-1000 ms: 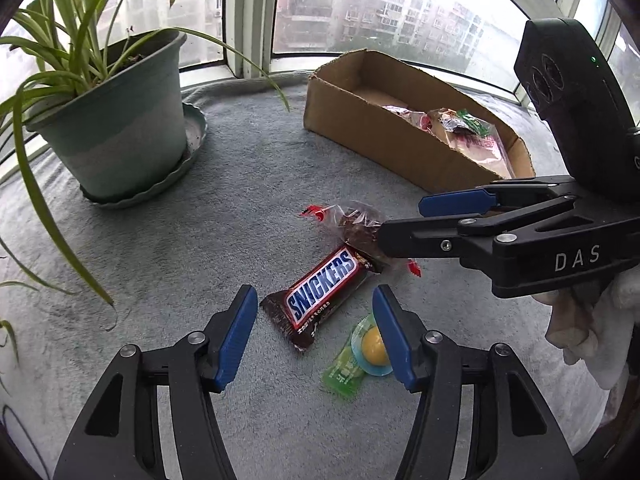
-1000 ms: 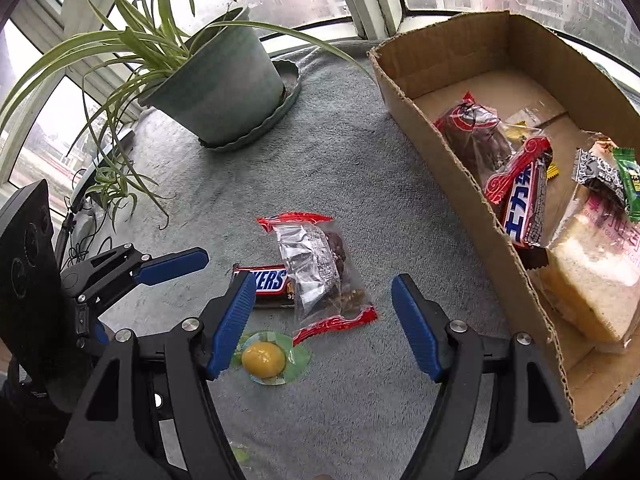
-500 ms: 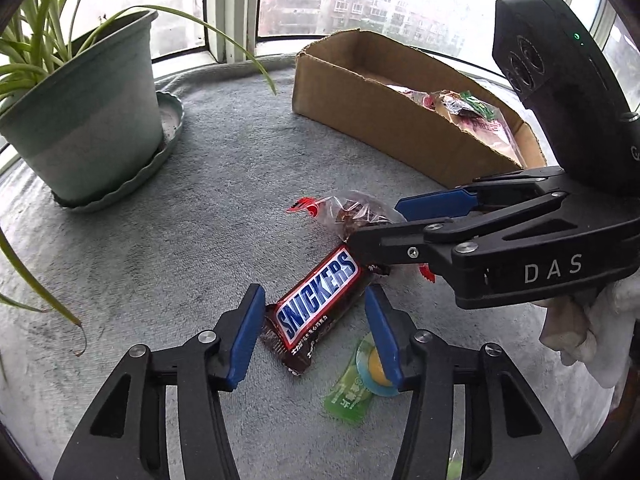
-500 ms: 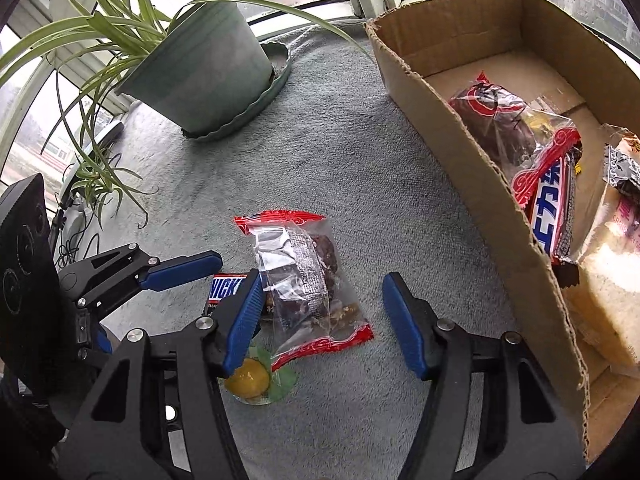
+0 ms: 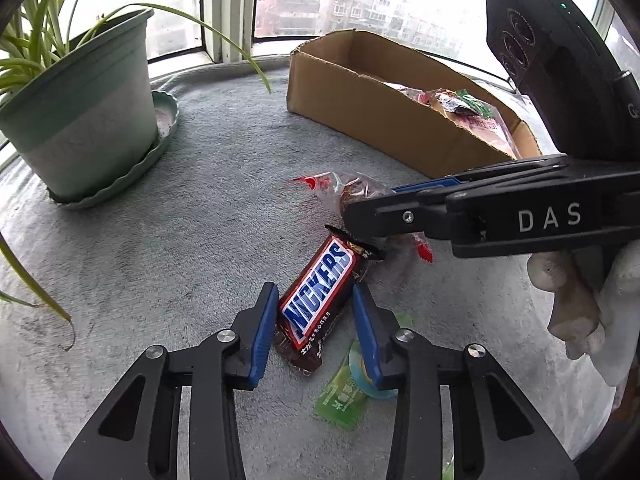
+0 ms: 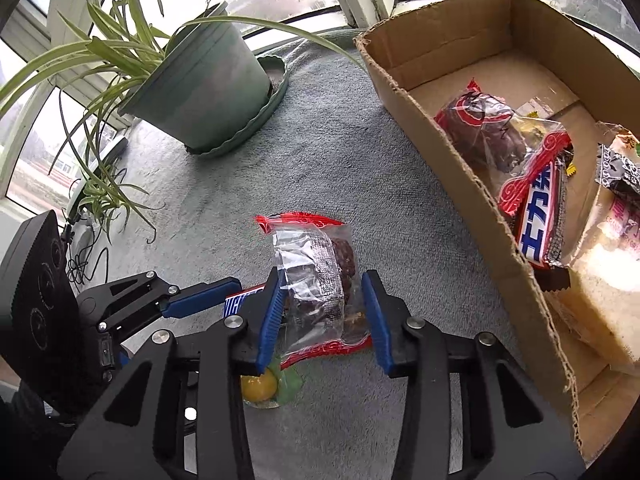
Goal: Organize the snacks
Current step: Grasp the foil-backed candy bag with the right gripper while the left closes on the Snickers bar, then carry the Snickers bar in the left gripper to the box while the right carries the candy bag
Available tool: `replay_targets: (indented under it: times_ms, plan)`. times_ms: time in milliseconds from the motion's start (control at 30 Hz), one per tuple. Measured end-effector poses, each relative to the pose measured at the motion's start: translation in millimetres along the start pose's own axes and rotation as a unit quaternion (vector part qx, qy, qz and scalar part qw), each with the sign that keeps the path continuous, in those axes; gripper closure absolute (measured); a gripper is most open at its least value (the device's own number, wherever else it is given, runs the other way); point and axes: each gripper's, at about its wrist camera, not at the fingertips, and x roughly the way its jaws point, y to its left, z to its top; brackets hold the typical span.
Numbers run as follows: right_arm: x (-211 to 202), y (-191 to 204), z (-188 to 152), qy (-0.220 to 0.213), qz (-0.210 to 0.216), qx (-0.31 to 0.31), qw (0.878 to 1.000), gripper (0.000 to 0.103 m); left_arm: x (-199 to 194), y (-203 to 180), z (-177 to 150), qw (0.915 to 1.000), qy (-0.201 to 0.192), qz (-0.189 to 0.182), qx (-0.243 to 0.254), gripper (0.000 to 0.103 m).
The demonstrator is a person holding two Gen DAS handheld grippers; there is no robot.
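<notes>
A brown Snickers bar lies on the grey cloth, and my left gripper is closing on it, both blue pads touching its long sides. A clear packet of dark snacks with red ends lies just beyond it. My right gripper straddles that packet with its jaws closing and the pads against the packet's sides. In the left wrist view the right gripper's fingers cover part of the packet. A small green jelly cup with a yellow centre lies beside the bar, under the fingers.
An open cardboard box holding several wrapped snacks stands to the right, also seen in the left wrist view as the box. A potted plant on a saucer stands at the left by the windows. A white-gloved hand holds the right gripper.
Both grippers have narrowed and come lower and closer. The left one now has the Snickers bar between its pads, and the right one has the clear packet between its pads.
</notes>
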Motion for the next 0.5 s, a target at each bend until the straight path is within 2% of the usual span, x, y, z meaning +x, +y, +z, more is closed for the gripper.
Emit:
replay_targets:
  times_ms: [100, 167, 500]
  plan:
    - [-5, -2, -1, -0.005, 0.0, 0.002, 1.0, 0.063, -1, -1, -1, 1.0, 0.0, 0.0, 0.003, 0.07]
    - [-7, -4, -2, -0.006, 0.001, 0.004, 1.0, 0.063, -2, -3, -1, 1.0, 0.0, -0.002, 0.005, 0.076]
    - [-11, -9, -6, -0.007, -0.002, 0.009, 1.0, 0.063, 4, -15, 4, 0.9991, 0.005, 0.008, 0.041, 0.073]
